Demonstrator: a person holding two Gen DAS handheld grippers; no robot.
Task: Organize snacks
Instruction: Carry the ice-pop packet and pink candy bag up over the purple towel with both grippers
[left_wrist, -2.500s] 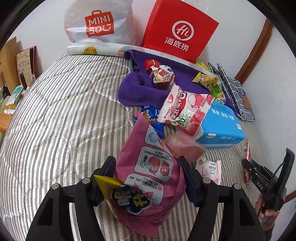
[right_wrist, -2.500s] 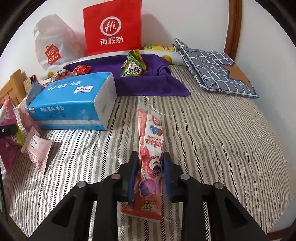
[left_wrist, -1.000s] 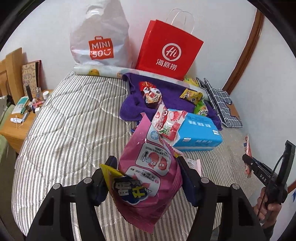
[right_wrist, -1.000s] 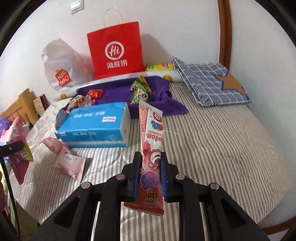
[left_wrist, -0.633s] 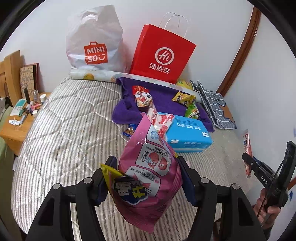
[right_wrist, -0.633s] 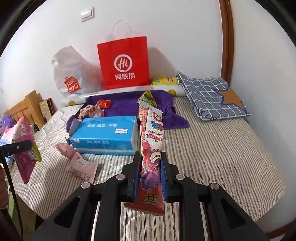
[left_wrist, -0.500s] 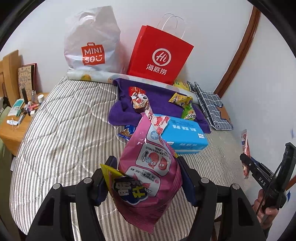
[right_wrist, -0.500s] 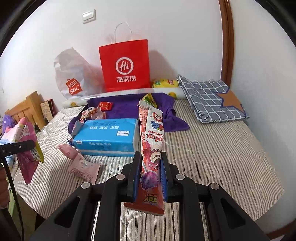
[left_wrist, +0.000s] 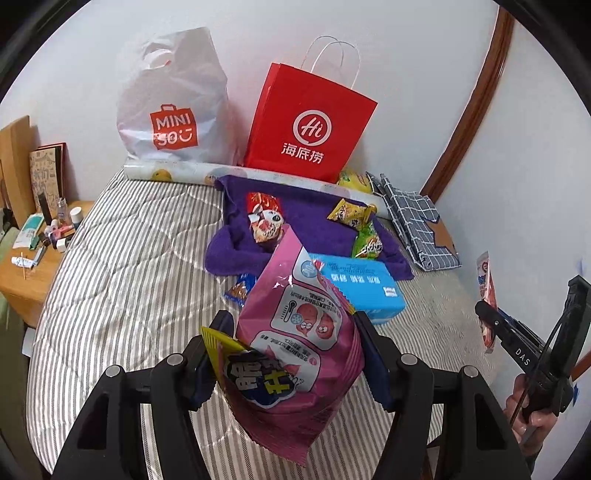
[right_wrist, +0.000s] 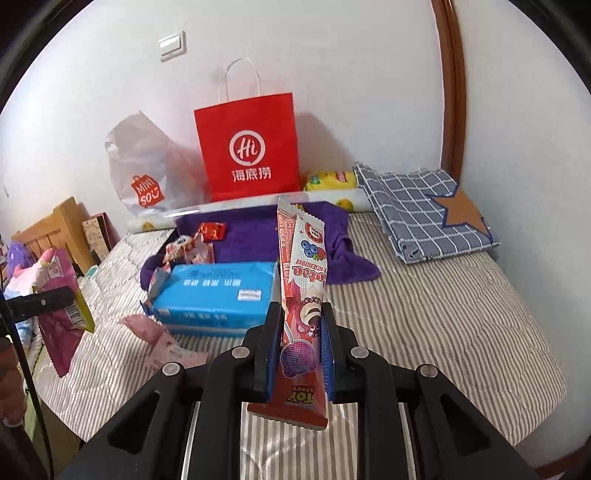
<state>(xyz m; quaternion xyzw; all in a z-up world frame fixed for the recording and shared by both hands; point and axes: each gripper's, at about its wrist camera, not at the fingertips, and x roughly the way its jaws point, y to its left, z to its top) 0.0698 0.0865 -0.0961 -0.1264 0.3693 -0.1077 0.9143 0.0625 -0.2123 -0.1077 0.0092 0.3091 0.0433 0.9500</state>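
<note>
Pink snack bag (left_wrist: 295, 354) clamped in left gripper (left_wrist: 291, 354), held above the striped bed (left_wrist: 122, 280); long lollipop packet (right_wrist: 303, 295) pinched tight in right gripper (right_wrist: 295, 354), also lifted clear; neither placed yet. Left lying: snacks on purple towel (left_wrist: 306, 218), a pink sachet (right_wrist: 162, 339) by the blue tissue pack (right_wrist: 218, 291); red paper bag (left_wrist: 310, 125) possibly the destination; most sorting remains.

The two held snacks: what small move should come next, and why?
Probably carry both toward the red paper bag. The left gripper grips the pink snack bag and the right gripper the long candy packet, both clear of the bed.
</note>
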